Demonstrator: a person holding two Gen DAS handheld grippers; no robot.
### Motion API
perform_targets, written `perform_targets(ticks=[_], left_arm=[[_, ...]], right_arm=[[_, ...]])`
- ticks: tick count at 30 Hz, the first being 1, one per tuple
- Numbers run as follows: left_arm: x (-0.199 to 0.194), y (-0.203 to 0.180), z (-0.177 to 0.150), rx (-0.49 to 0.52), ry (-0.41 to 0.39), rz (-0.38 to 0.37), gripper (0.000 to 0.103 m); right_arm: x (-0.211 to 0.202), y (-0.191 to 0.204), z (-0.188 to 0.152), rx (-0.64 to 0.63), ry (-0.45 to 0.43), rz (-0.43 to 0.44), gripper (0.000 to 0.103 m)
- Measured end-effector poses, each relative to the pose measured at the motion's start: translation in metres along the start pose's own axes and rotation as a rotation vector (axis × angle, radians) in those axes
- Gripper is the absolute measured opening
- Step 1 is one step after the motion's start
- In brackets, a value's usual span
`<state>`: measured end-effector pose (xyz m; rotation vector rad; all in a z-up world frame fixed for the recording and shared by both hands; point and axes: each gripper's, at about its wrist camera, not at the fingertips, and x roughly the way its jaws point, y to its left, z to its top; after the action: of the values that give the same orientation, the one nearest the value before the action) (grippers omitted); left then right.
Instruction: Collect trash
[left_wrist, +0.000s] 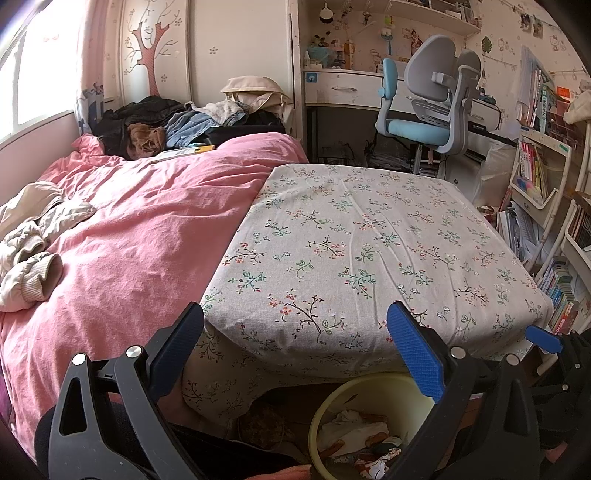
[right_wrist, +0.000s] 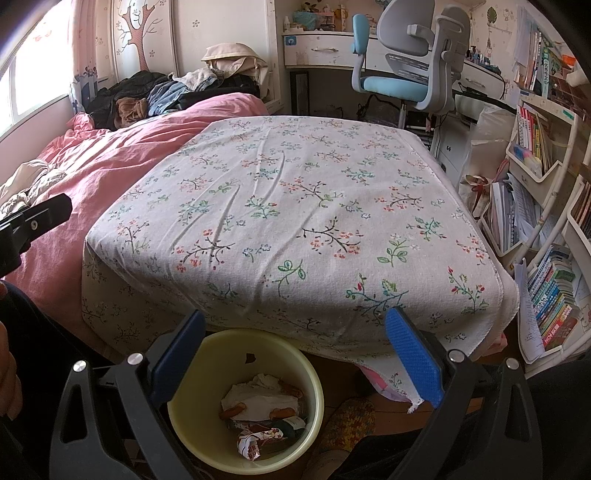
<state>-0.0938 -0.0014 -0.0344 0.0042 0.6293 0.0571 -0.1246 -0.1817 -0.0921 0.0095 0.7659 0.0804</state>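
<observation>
A pale yellow bin (right_wrist: 314, 373) stands on the floor under the near edge of a table covered with a floral cloth (right_wrist: 295, 206). Crumpled white paper, orange scraps and printed wrappers (right_wrist: 262, 410) lie inside it. The same bin (left_wrist: 369, 387) shows low in the left wrist view with its trash (left_wrist: 358, 439). My right gripper (right_wrist: 295, 354) hangs open just above the bin, nothing between its blue pads. My left gripper (left_wrist: 295, 350) is open too, held at the table's near edge left of the bin. The left gripper's black body (right_wrist: 33, 221) appears at the left edge of the right wrist view.
A bed with a pink duvet (left_wrist: 140, 221) and piled clothes (left_wrist: 177, 122) lies left of the table. A blue and grey desk chair (left_wrist: 432, 99) and a desk stand behind it. Shelves packed with books (right_wrist: 550, 288) line the right side. A knitted slipper (right_wrist: 347, 417) sits beside the bin.
</observation>
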Motion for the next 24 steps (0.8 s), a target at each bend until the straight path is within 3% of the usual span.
perform_targets(ticks=[24], left_arm=[[0.001, 0.0058, 0.001, -0.004, -0.001, 0.0, 0.096]], right_arm=[[0.0002, 0.0006, -0.0002, -0.003, 0.001, -0.002, 0.094]])
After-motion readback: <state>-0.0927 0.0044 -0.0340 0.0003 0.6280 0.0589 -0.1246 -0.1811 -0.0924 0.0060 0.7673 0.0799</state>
